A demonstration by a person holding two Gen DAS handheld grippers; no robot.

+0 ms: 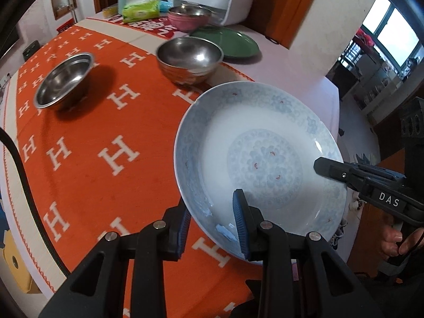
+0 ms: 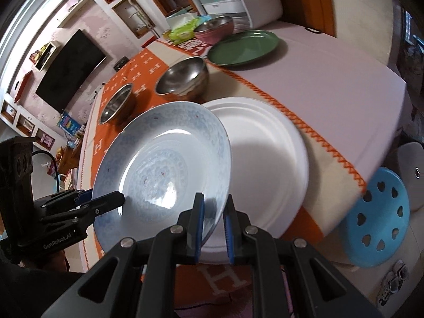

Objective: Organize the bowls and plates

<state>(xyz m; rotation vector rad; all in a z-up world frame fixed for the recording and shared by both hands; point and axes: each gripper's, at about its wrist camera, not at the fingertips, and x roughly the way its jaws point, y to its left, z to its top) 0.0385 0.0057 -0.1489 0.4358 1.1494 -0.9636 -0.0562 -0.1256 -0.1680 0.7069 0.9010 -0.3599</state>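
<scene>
Blue-patterned plate (image 1: 261,159), shallow, pale floral print, tilted and lifted off the table, rim clamped at two sides. White plate (image 2: 267,164) flat on the table just beside and partly under it. Green plate (image 2: 242,46) flat at the far end. Two steel bowls (image 1: 189,58) (image 1: 63,82) upright on the orange cloth, apart. Pink bowl (image 1: 186,18) upright behind, near the green plate.

plate (image 1: 254,143): pale blue floral pattern, small red specks
near plate (image 2: 267,169): plain white
far plate (image 1: 228,41): green
tablecloth (image 1: 87,122): orange with white H letters
far bowl (image 1: 186,18): pink
stool (image 2: 376,214): light blue, heart-shaped holes
gripper pads (image 1: 238,212): blue
</scene>
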